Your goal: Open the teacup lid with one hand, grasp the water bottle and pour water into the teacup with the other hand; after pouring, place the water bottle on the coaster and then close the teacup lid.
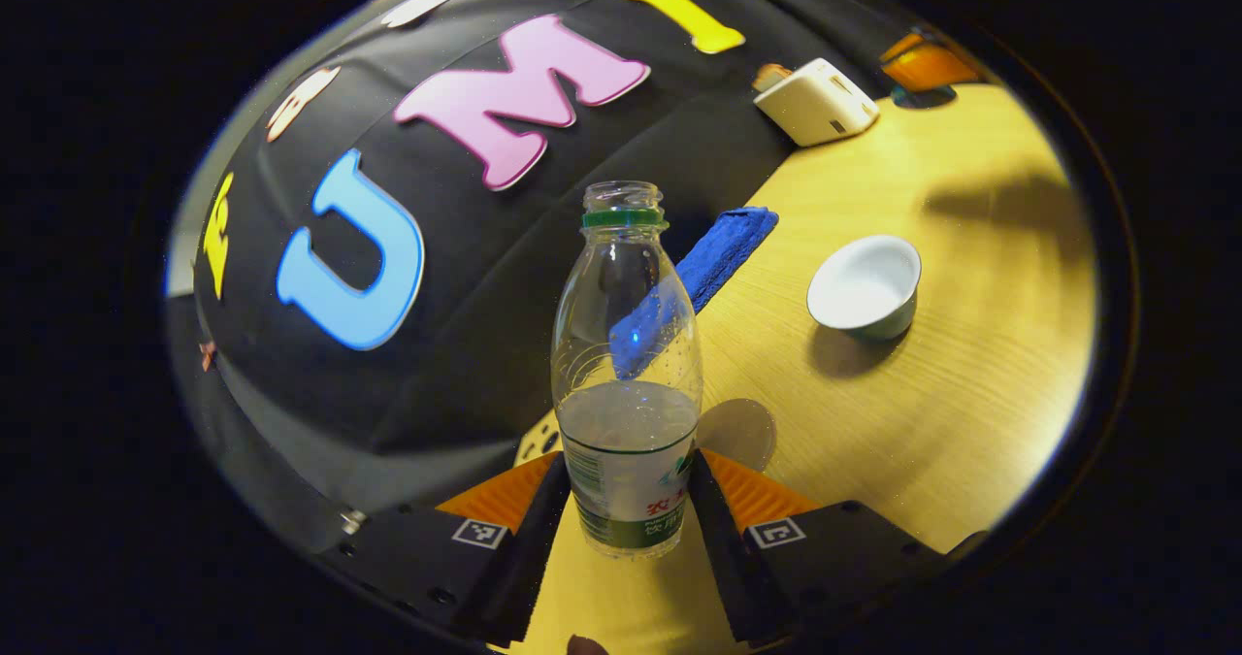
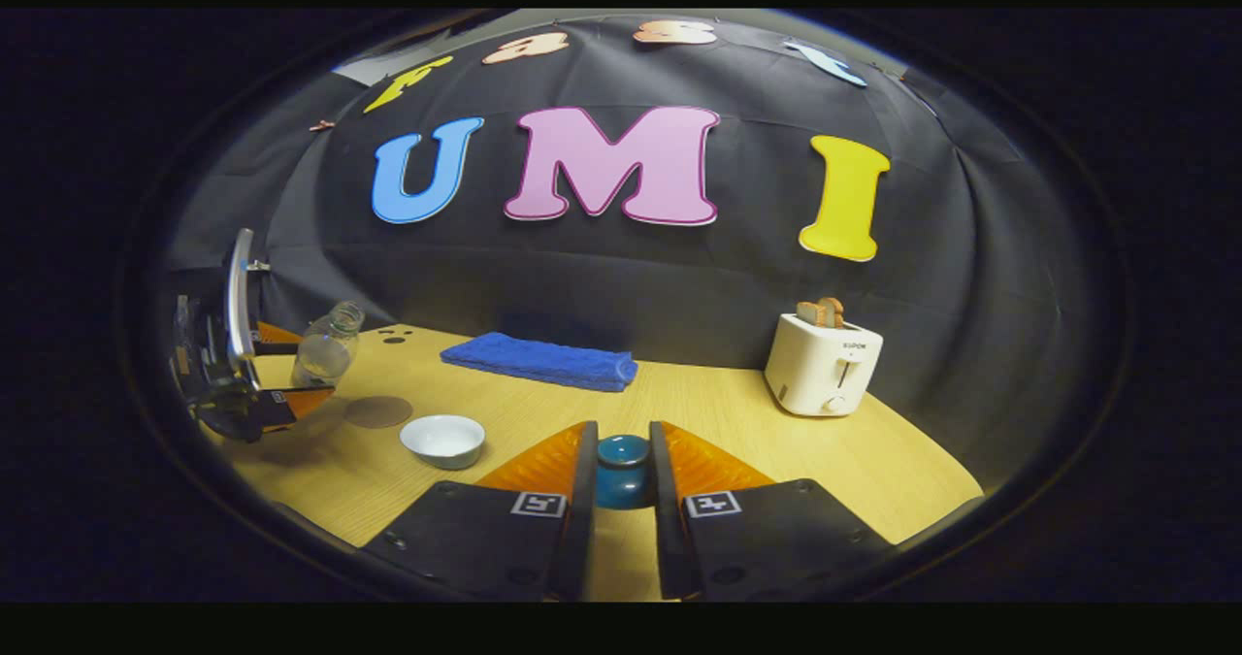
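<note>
My left gripper [image 1: 629,469] is shut on the lower part of a clear water bottle [image 1: 626,364], which has no cap and is about a third full. Behind it a round brown coaster [image 1: 737,432] lies flat on the wooden table. The teacup [image 1: 864,286], white inside and uncovered, stands to the right. In the right gripper view my right gripper [image 2: 623,434] is shut on the teal teacup lid [image 2: 623,471], held above the table. Far left there, the left gripper [image 2: 287,376] holds the bottle [image 2: 325,346] tilted, beside the coaster [image 2: 378,410] and the teacup [image 2: 442,440].
A folded blue towel [image 2: 541,361] lies along the back wall. A white toaster [image 2: 823,364] with toast in it stands at the back right. The wooden table [image 2: 737,422] has a curved front edge.
</note>
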